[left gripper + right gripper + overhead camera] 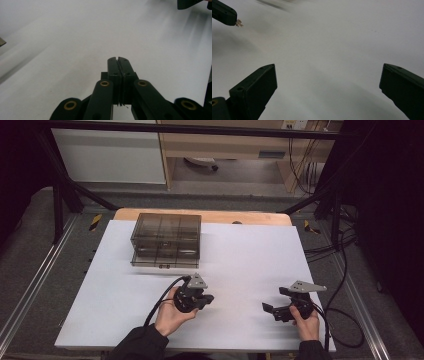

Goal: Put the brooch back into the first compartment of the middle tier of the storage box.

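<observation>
While left gripper (119, 60) pinches something tiny, right gripper (328, 77) gapes

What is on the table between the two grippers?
Nothing: bare white table lies between the left gripper and right gripper, seen in the high view.

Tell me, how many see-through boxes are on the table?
2, stacked at the white table's far left: a smoky transparent plastic compartment box sitting on a second similar box. Anything behind them would be hidden.
</observation>
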Action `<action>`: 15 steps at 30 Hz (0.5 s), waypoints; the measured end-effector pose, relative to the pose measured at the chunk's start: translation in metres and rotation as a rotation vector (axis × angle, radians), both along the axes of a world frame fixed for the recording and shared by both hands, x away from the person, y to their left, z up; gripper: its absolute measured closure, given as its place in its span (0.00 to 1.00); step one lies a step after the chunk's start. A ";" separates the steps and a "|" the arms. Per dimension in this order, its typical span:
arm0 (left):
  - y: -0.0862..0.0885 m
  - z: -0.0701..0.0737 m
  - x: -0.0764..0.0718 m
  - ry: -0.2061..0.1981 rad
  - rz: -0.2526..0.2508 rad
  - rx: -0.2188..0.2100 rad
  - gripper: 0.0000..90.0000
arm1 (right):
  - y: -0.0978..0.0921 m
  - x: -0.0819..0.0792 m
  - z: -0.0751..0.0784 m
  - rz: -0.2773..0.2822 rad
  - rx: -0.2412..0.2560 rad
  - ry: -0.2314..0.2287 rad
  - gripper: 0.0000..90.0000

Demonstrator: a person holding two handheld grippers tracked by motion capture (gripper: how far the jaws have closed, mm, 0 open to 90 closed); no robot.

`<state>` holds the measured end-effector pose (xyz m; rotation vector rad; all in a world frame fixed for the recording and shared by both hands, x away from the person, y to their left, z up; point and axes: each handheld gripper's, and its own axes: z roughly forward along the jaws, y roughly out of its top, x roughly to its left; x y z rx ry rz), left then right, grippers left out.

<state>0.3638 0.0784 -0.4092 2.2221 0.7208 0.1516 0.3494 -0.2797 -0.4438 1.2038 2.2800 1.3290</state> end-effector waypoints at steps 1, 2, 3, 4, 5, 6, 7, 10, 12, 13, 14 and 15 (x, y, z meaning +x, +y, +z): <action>0.002 0.000 0.000 0.000 0.003 0.002 0.98 | 0.000 0.000 0.000 0.000 0.000 0.001 0.02; 0.004 -0.001 0.000 0.001 0.006 0.002 0.98 | 0.000 0.000 0.000 0.000 0.001 0.002 0.02; 0.006 -0.001 0.001 0.002 0.008 0.004 0.98 | 0.000 0.000 0.000 0.000 -0.002 0.002 0.02; 0.008 -0.001 0.001 0.003 0.011 0.004 0.98 | 0.000 0.000 0.000 0.001 -0.003 0.000 0.02; 0.010 -0.001 0.001 0.004 0.016 0.004 0.98 | 0.000 0.000 0.000 0.001 -0.002 0.002 0.02; 0.012 -0.001 0.001 0.003 0.019 0.003 0.98 | 0.000 0.000 0.000 -0.001 0.000 0.003 0.02; 0.013 -0.001 0.001 0.002 0.022 0.002 0.98 | 0.000 0.000 0.000 -0.001 0.000 0.003 0.02; 0.020 0.001 0.002 0.002 0.030 0.004 0.98 | 0.000 0.000 0.000 -0.001 0.000 0.004 0.02; 0.023 0.001 0.003 0.000 0.036 0.005 0.98 | 0.000 0.000 0.000 0.002 -0.003 0.001 0.02; 0.025 0.002 0.003 0.000 0.041 0.004 0.98 | 0.000 0.000 0.000 0.001 -0.004 0.002 0.02; 0.027 0.002 0.003 -0.001 0.042 0.008 0.98 | 0.000 0.000 0.000 0.000 -0.005 0.002 0.02; 0.029 0.002 0.004 0.000 0.047 0.004 0.98 | 0.000 0.000 0.000 0.001 -0.004 0.001 0.02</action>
